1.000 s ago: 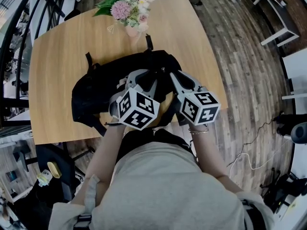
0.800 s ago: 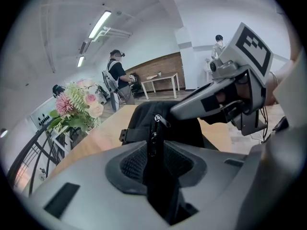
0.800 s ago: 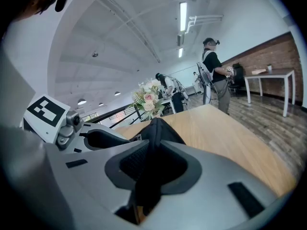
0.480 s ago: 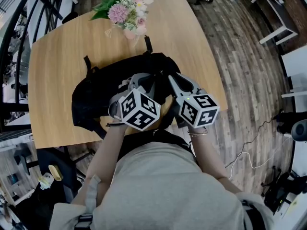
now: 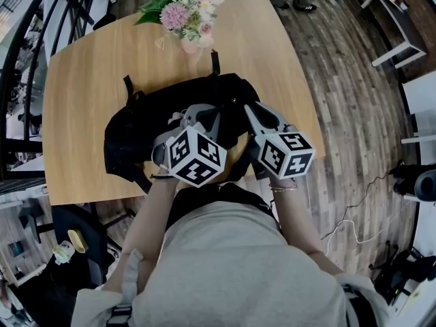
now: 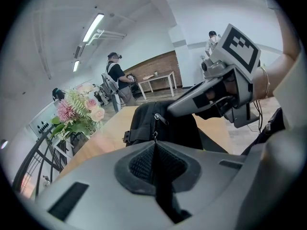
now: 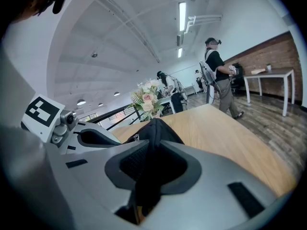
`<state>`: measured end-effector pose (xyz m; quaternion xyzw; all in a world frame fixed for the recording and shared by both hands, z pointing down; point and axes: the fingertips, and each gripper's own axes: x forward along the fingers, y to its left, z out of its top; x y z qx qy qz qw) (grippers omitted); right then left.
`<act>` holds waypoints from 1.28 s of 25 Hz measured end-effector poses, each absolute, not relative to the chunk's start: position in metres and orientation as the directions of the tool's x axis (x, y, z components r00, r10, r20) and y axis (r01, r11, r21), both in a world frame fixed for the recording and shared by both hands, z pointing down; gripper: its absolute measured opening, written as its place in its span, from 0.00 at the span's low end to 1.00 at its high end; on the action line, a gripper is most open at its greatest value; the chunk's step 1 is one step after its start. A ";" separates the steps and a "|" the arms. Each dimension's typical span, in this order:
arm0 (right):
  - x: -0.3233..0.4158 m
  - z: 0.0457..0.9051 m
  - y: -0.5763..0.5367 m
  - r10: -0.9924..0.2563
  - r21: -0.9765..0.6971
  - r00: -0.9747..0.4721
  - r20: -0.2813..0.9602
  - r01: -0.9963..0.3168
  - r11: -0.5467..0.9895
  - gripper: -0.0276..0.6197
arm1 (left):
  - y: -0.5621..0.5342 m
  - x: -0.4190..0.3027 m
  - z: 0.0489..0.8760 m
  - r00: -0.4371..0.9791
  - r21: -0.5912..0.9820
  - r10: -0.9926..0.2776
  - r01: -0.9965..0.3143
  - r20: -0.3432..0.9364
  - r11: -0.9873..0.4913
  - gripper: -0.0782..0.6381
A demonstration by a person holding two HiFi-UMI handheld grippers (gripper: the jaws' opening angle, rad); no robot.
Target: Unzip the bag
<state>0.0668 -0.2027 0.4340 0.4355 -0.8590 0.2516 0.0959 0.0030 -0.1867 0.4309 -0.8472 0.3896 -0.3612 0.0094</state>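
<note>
A black bag (image 5: 146,125) lies on the wooden table (image 5: 82,67), with its near end under both grippers. My left gripper (image 5: 206,112) has just been closing; in the left gripper view it (image 6: 154,143) is shut on the metal zipper pull (image 6: 155,135), which hangs from the slider (image 6: 157,117) on the bag's top (image 6: 175,128). My right gripper (image 5: 246,107) sits just to its right. In the right gripper view it (image 7: 151,145) is shut on a raised fold of the bag's black fabric (image 7: 156,128). The zipper's line behind the slider is hidden.
A vase of pink and white flowers (image 5: 187,16) stands on the table just beyond the bag. The table's near edge runs right under my hands. White tables (image 5: 395,26) stand on the wood floor to the right. People stand in the background (image 7: 218,71).
The left gripper's jaws have drawn together at the bag's near end. The bag and the right gripper have stayed where they were.
</note>
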 end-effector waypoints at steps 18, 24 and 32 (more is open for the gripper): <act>0.069 0.426 -0.200 -0.702 -0.339 -0.611 0.366 -0.790 0.511 0.15 | -0.154 -0.036 0.427 0.338 -0.285 -0.712 -0.747 0.616 -0.601 0.13; 0.071 0.429 -0.205 -0.696 -0.341 -0.620 0.363 -0.783 0.520 0.15 | -0.141 -0.066 0.431 0.269 -0.292 -0.726 -0.786 0.633 -0.545 0.13; 0.072 0.429 -0.209 -0.709 -0.337 -0.606 0.362 -0.794 0.506 0.15 | -0.123 -0.115 0.427 0.168 -0.306 -0.744 -0.836 0.647 -0.455 0.13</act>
